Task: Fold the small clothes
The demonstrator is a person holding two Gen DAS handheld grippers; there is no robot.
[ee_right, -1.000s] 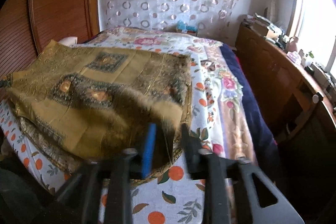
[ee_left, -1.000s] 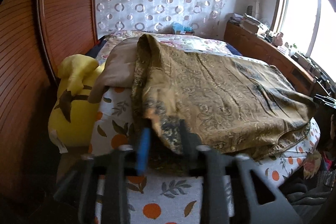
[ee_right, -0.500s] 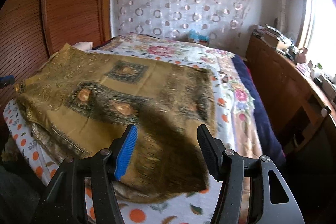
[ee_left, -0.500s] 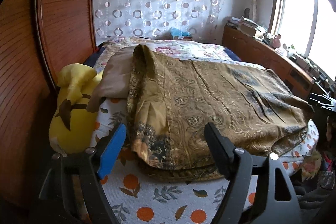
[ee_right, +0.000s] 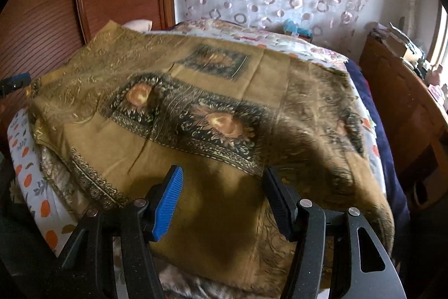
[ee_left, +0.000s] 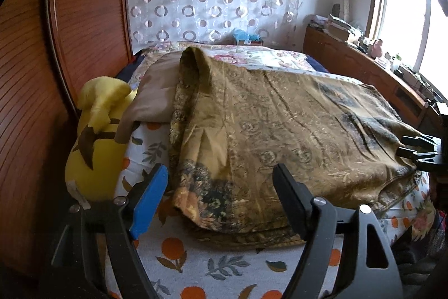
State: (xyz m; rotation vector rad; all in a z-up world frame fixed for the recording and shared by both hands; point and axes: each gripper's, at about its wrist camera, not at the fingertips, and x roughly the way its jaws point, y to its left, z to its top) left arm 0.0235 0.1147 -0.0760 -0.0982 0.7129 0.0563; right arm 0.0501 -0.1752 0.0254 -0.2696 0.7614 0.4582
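Both claws, left claw (ee_left: 221,192) and right claw (ee_right: 224,192), gape above the garment (ee_right: 196,108).

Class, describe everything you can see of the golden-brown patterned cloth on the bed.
The golden-brown patterned cloth looks like thin woven fabric with dark floral panels and orange blooms. It lies folded in layers, spread mostly flat across the orange-print bedsheet, its far left corner humped over a beige pillow. Its near edge hangs over the bed's side. The left gripper and right gripper are open and hold none of it.
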